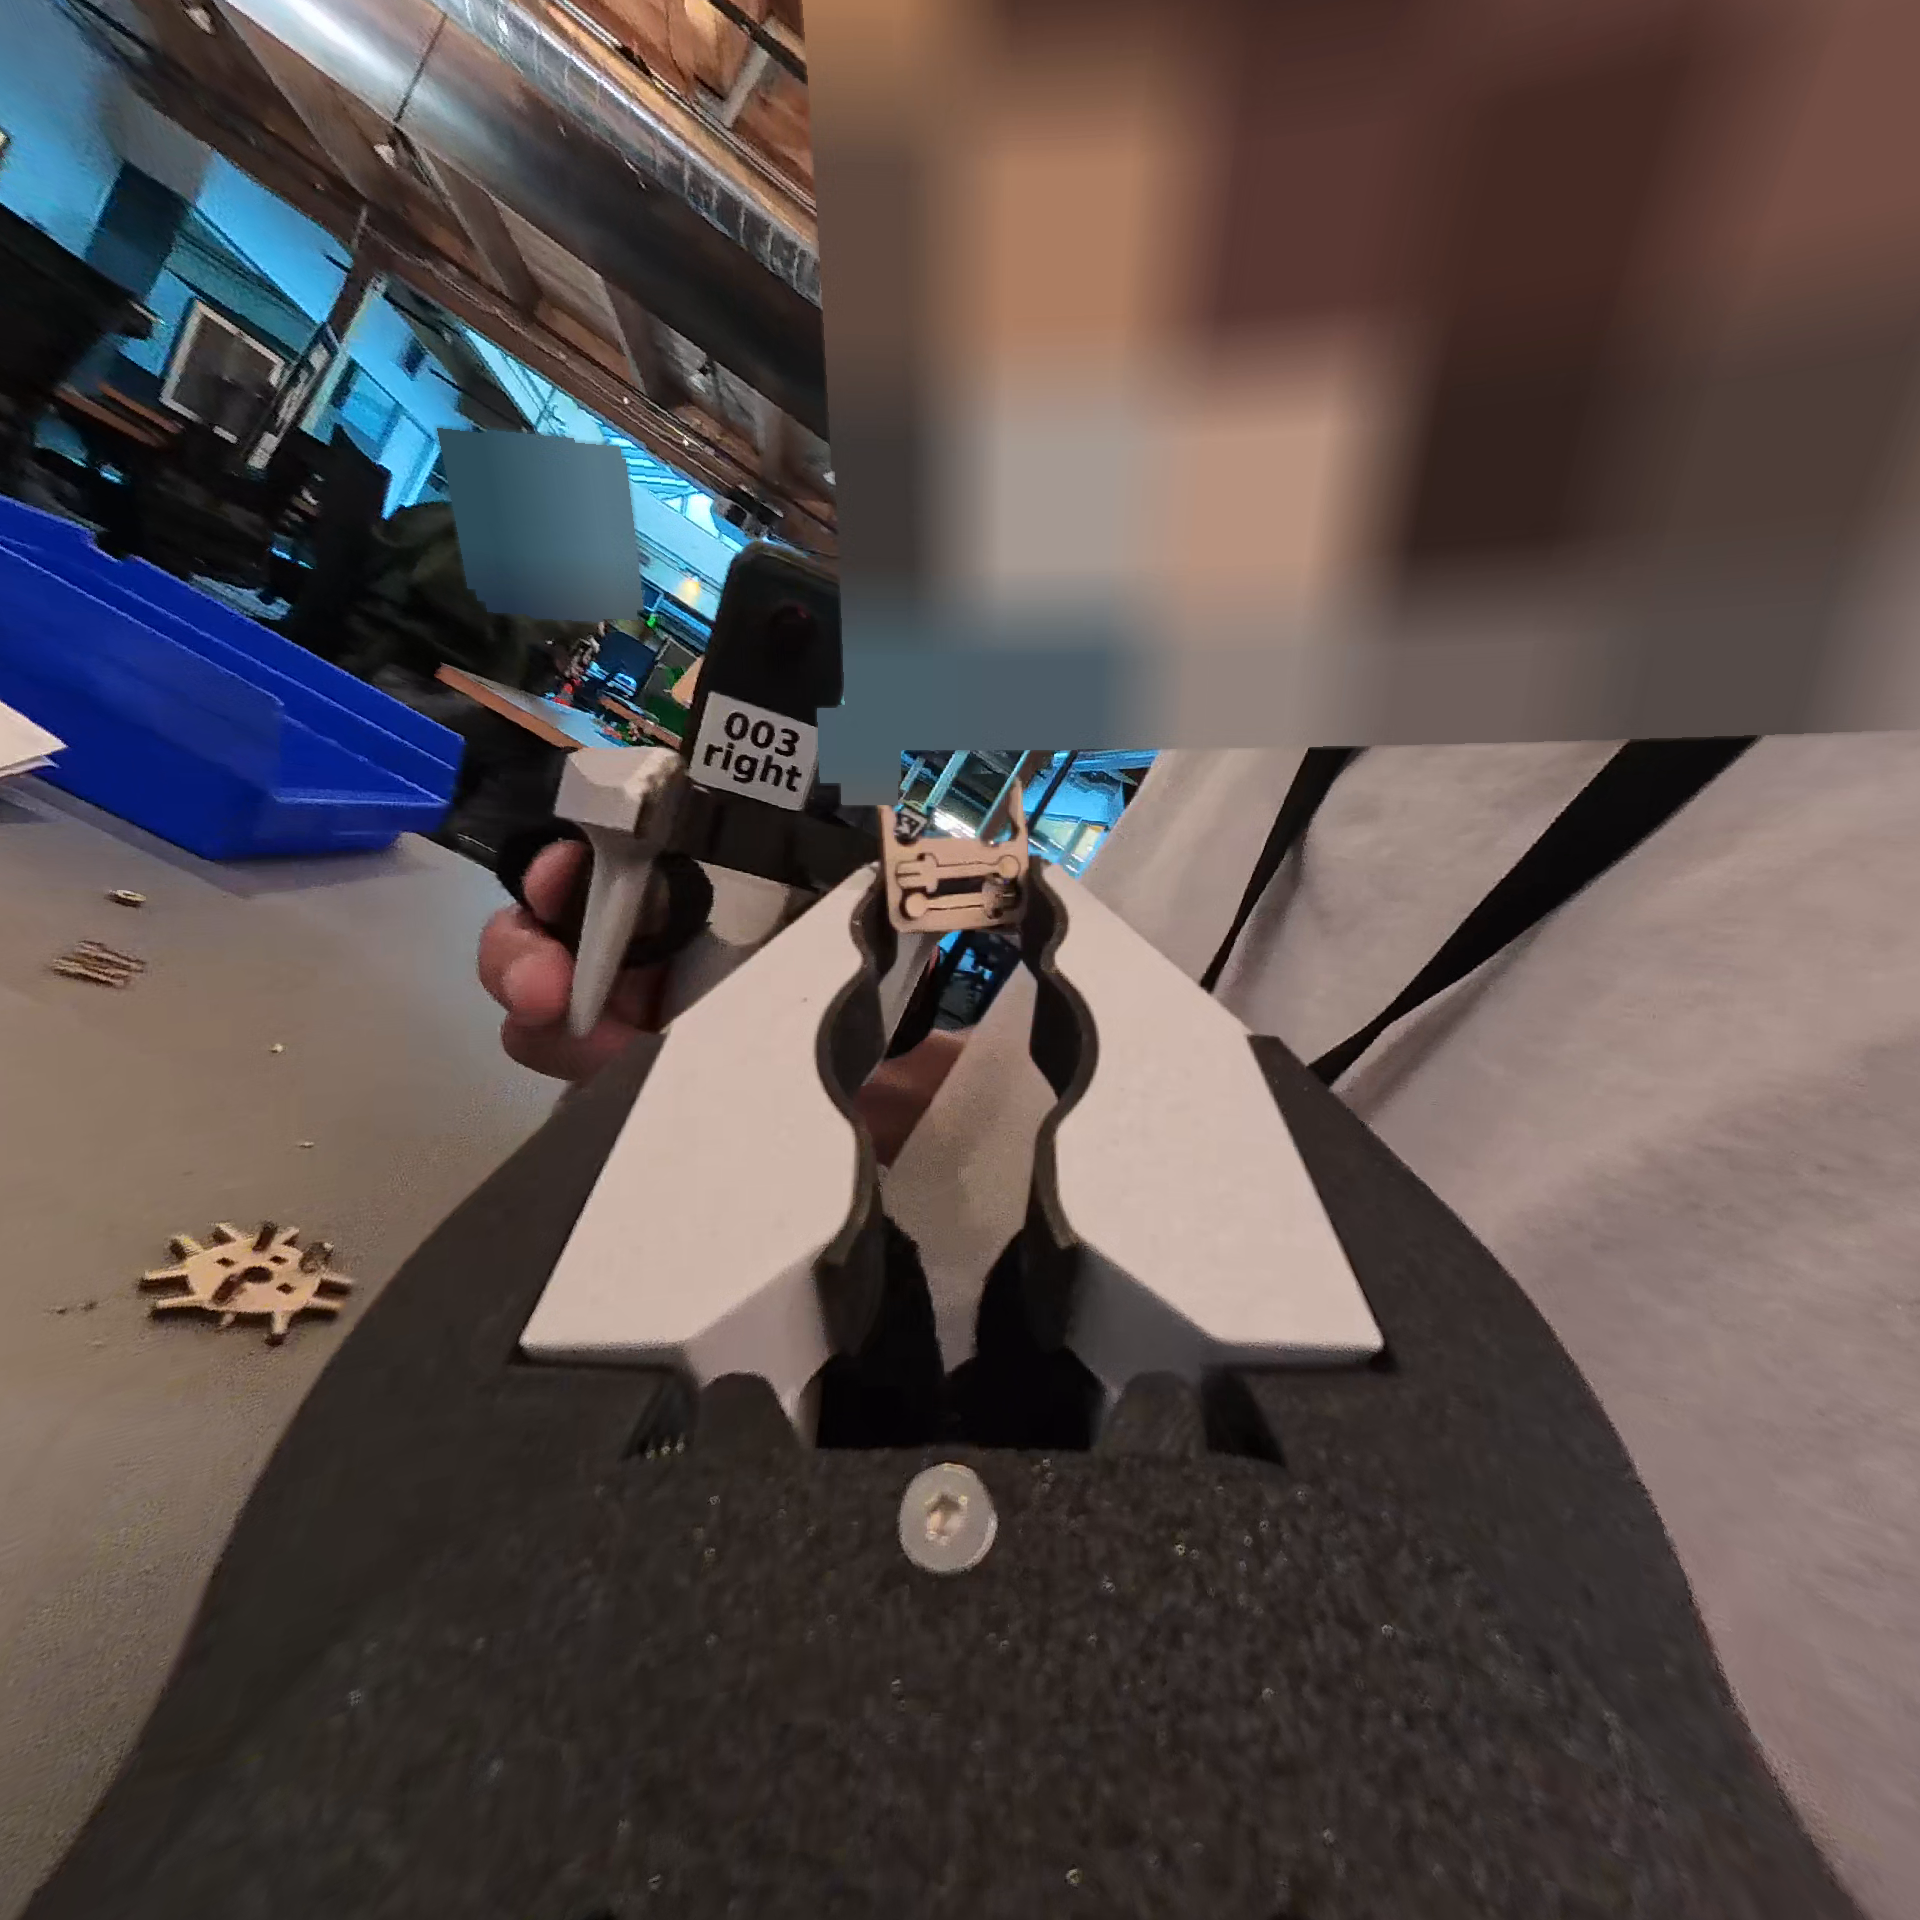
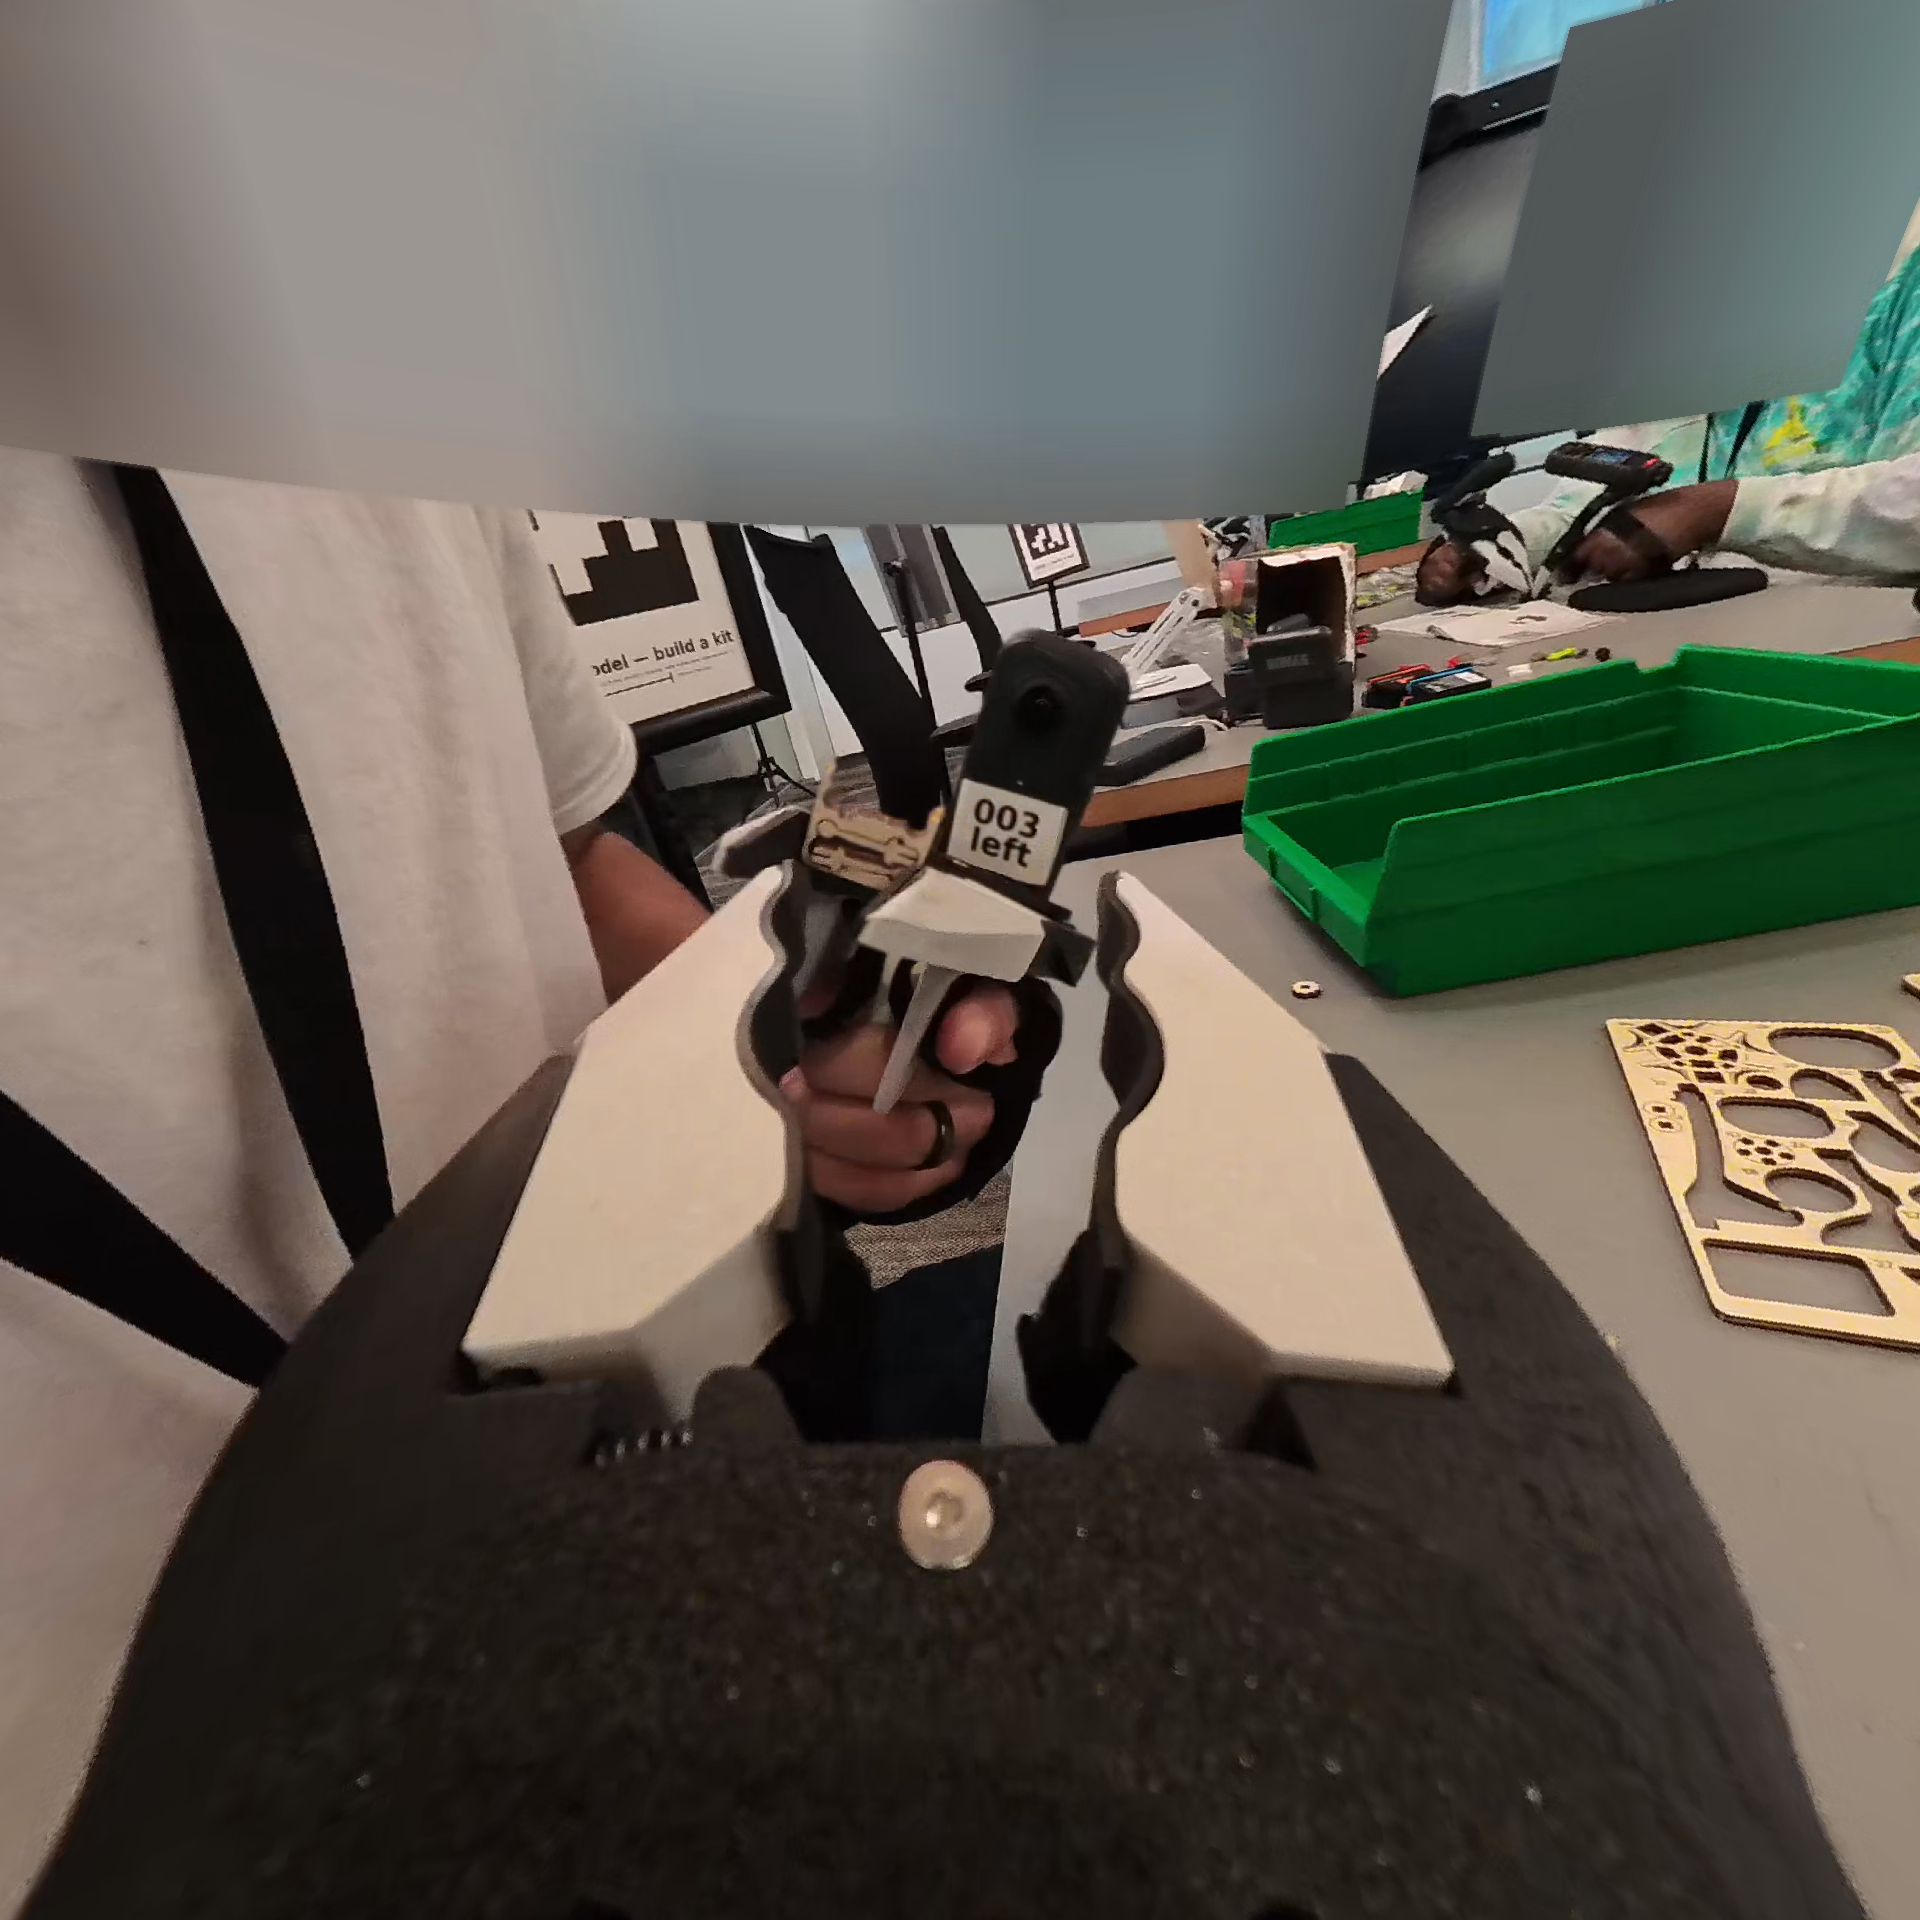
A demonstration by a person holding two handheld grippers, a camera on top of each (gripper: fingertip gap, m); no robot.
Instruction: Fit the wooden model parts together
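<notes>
We hold a small flat pale wooden model piece (image 1: 958,883) pinched in the left gripper (image 1: 956,894) fingers; the right gripper (image 2: 940,904) fingers stand wide, empty; a pale punched wooden sheet (image 2: 1787,1174) lies on the grey tabletop (image 2: 1455,1091) at 3 o'clock.

Wooden part (image 1: 958,883) between left gripper (image 1: 956,904) fingers

Pale tan laser-cut wooden model part (image 1: 958,883): dark burnt outlines of slots and circles. Light grey gripper fingers (image 1: 727,1132), black ribbed inner lining, black speckled housing. Blue plastic bin (image 1: 208,717). Green plastic bin (image 2: 1579,810). Tan wooden cut-out sheet (image 2: 1787,1174), grey table (image 2: 1558,1403).
</notes>
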